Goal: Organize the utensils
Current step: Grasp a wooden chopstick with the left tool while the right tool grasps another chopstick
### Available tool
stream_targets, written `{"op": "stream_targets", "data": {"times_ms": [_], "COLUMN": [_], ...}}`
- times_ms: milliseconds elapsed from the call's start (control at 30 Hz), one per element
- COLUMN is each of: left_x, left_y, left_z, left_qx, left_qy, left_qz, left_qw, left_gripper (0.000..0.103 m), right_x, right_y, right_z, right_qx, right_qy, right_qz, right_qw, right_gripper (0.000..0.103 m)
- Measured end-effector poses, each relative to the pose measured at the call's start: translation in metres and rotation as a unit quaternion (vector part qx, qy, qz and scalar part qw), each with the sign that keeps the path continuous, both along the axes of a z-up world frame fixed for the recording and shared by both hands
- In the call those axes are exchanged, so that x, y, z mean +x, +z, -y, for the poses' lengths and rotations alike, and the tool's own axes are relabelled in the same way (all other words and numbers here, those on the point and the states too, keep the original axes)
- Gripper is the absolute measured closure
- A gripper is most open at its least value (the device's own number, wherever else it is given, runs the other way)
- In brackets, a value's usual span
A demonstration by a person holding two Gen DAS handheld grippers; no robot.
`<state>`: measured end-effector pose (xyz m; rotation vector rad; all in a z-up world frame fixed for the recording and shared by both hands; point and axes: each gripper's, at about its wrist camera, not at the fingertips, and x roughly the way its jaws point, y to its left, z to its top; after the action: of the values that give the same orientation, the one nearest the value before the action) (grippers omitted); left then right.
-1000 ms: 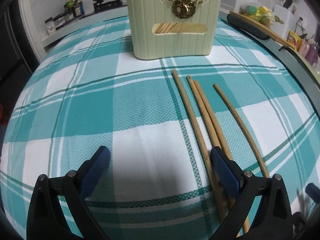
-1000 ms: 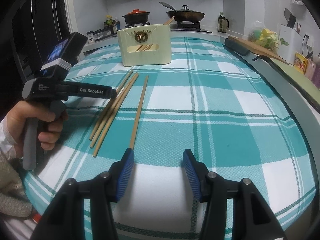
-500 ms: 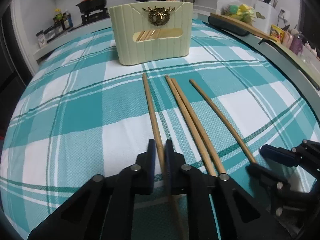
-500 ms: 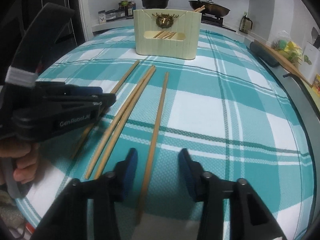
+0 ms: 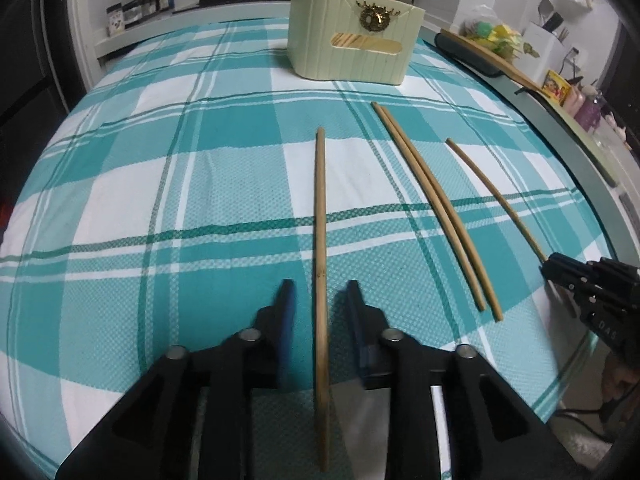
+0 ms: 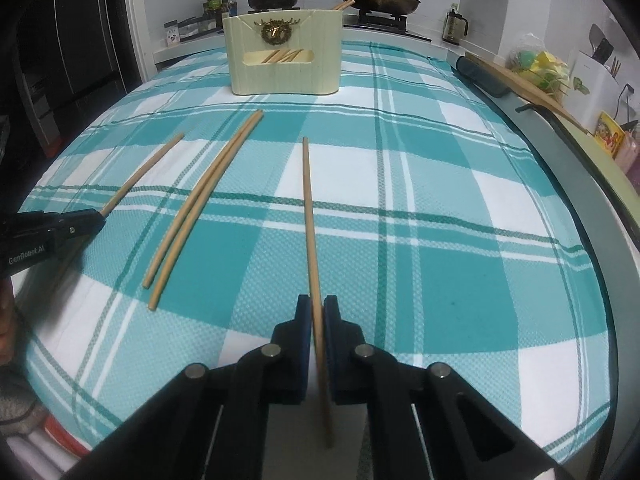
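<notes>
- The right tool [image 6: 316,320] was clamped on one chopstick [image 6: 308,216], which ran toward twelve o'clock over the checked cloth [image 6: 460,280].
- The left tool [image 5: 320,304] was half wide, its jaws opening, with another chopstick [image 5: 320,208] lying loose between them, untouched.
- Two more chopsticks [image 5: 432,204] lay paired at two o'clock of it.
- The cream holder [image 6: 284,54] stood at twelve o'clock, well apart.
- Risk: gripped near its end, the right stick could pivot and miss the holder's mouth.
</notes>
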<state>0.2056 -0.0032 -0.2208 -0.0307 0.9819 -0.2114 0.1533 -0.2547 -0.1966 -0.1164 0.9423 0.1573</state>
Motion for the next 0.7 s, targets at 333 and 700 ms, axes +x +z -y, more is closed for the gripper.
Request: {"op": "stream_targets", "data": {"times_ms": [333,700], "left_x": [0.041,0.082], "left_y": [0.011,-0.001], "left_z": [-0.016,0.003], "left_qx": [-0.021,0.046], "left_qy": [-0.013,-0.062], "left_qz": [-0.023,-0.041], "left_qw": [0.9994,0.9962], "left_gripper": [0.045,0.051], "right_x": [0.015,0.076], "right_y": [0.015,0.003], "right_z": [0.008,-0.008], "right_qx": [0.062,0.010], "right_qy": [0.014,0.073], "right_qz": [-0.038,-0.096], "right_qw": [0.997,0.993], "right_gripper": [0.065,0.065]}}
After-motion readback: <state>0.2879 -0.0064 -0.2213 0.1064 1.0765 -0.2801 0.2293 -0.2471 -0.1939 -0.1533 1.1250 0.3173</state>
